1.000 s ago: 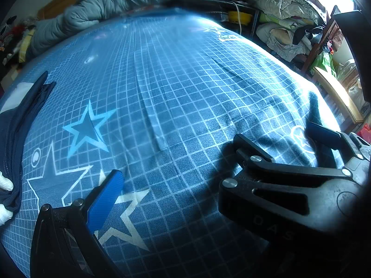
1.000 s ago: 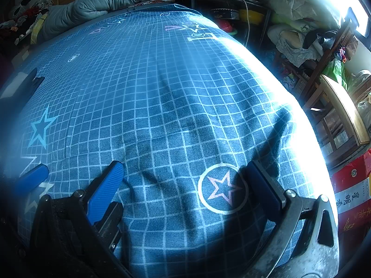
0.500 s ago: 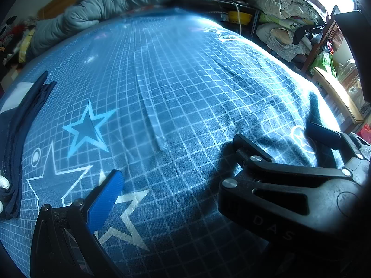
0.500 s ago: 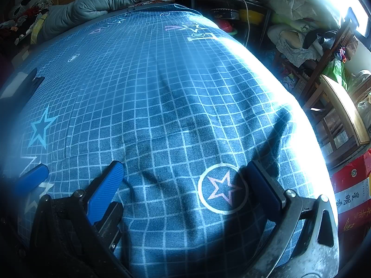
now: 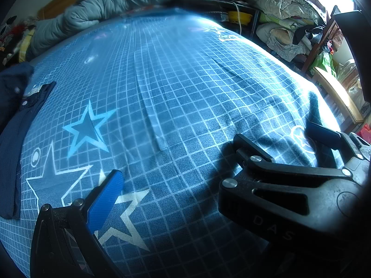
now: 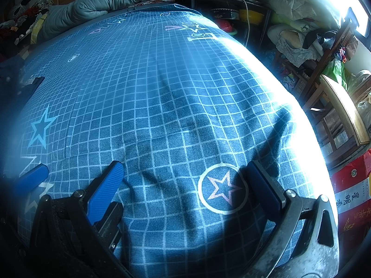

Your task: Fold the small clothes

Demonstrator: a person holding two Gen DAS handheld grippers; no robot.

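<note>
We've got the bed's blue grid-and-star printed sheet filling nearly everything, with a rumpled grey quilt bunched at the far end. The thing to fold, a dark navy small garment, lies at the left edge of the bed, well apart from both tools. Our right hand-held gripper sits low over the sheet, blue pads spread wide around a circled star, holding nothing. Our left hand-held gripper looks spread and empty too. Best bet, we reckon: bring the left across, pinch one hem corner only, and drag the garment flat to mid-bed before folding.
</note>
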